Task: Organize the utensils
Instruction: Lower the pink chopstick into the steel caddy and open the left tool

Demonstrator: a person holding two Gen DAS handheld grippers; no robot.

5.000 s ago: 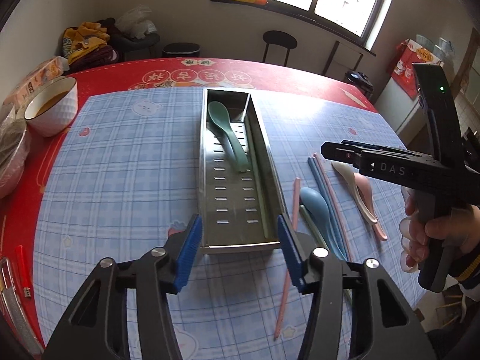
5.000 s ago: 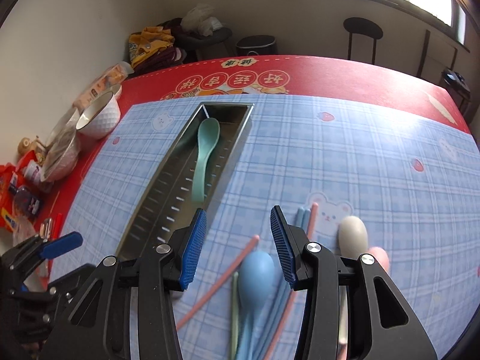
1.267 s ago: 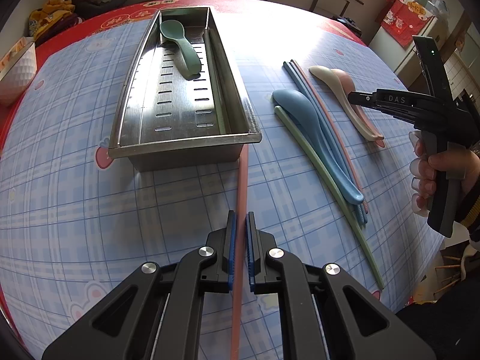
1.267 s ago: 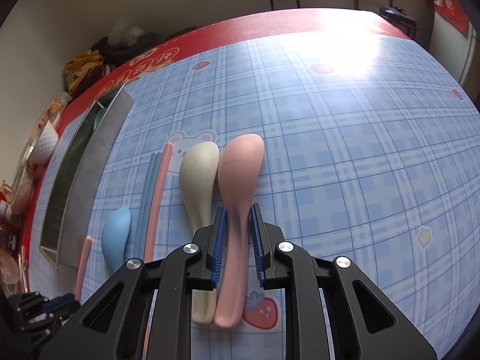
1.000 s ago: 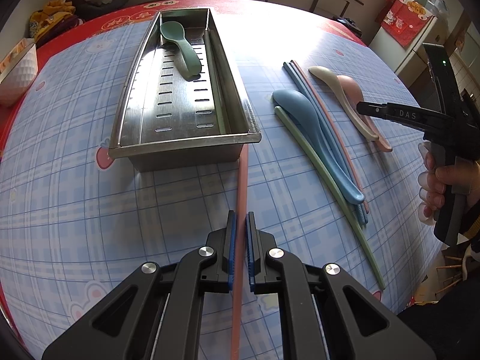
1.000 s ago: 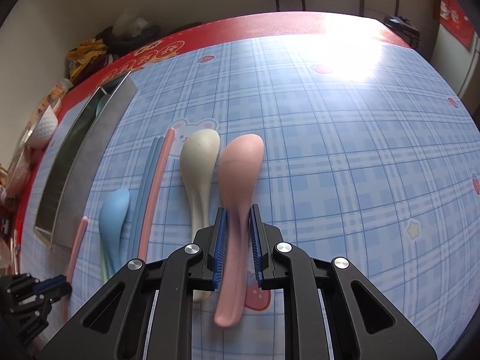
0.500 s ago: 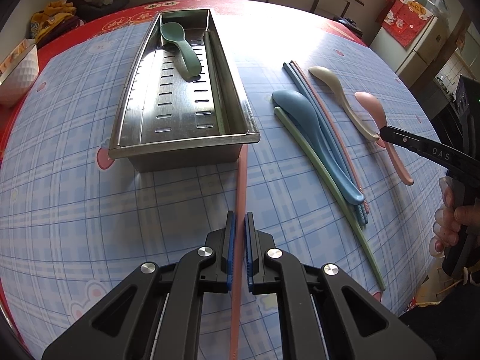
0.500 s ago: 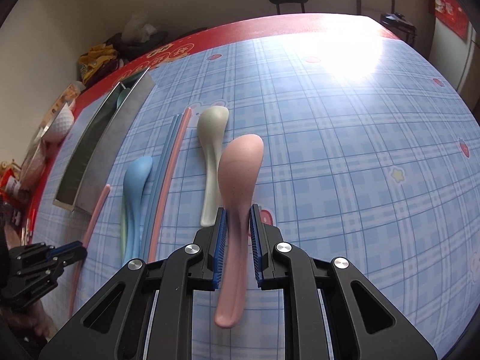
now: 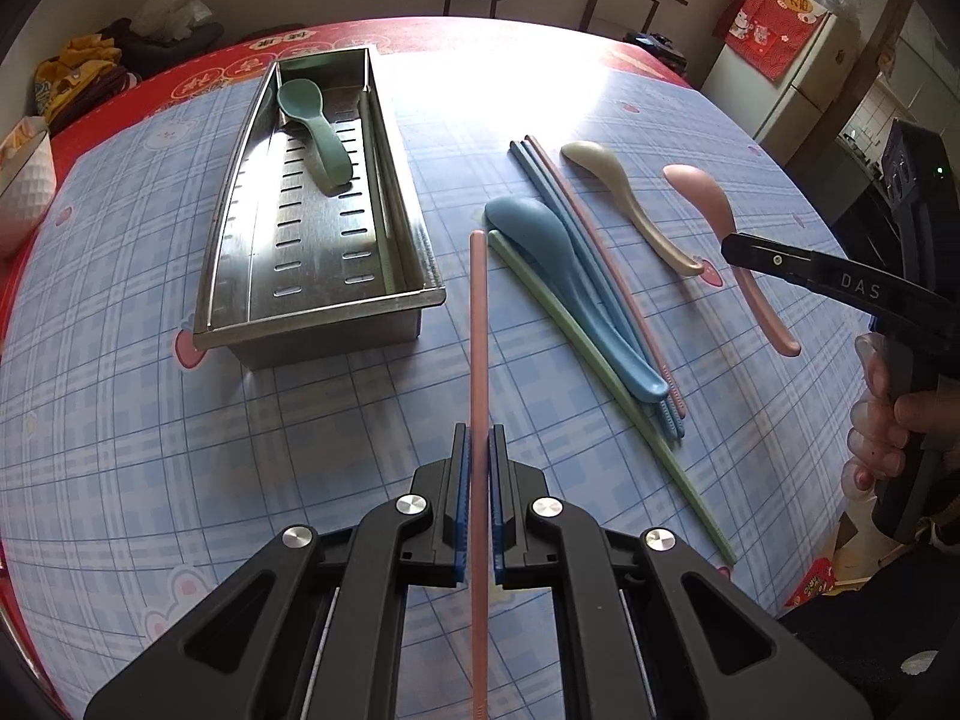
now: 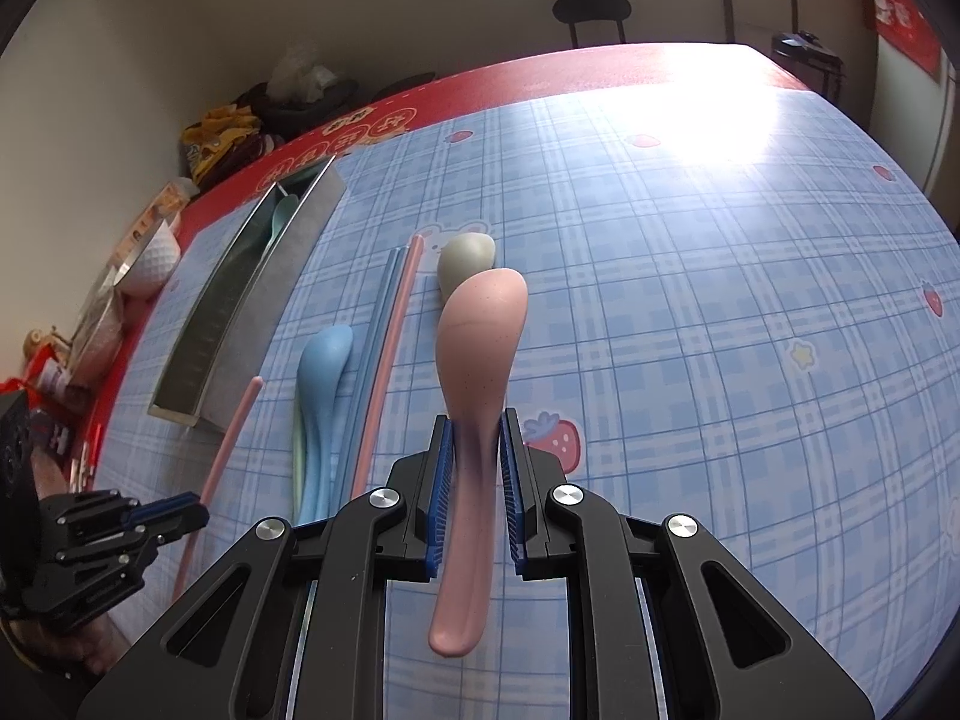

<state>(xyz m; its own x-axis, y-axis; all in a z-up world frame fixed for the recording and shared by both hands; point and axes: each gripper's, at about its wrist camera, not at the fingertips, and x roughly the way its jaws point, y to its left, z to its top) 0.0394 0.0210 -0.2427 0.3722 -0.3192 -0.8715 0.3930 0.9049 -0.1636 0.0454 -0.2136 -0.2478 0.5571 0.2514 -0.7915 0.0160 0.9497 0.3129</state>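
Transfer step: left gripper [image 9: 478,450] clamps a pink chopstick [image 9: 478,324] just beside the steel tray [image 9: 336,315]; right gripper [image 10: 475,450] grips a pink spoon [image 10: 480,330] above the table. Next, carrying both over the tray seems required.

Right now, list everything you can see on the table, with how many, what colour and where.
Tray: one, steel, left.
Spoon: one, green, in the tray.
Chopstick: one, pink, in left claw.
Blue spoon: one, on the table.
Blue chopsticks: two, beside the blue spoon.
Green chopstick: one, on the table.
Beige spoon: one, on the table.
Pink spoon: one, in right claw.
Bowl: one, white, far left.
Left claw: shut.
Right claw: shut.
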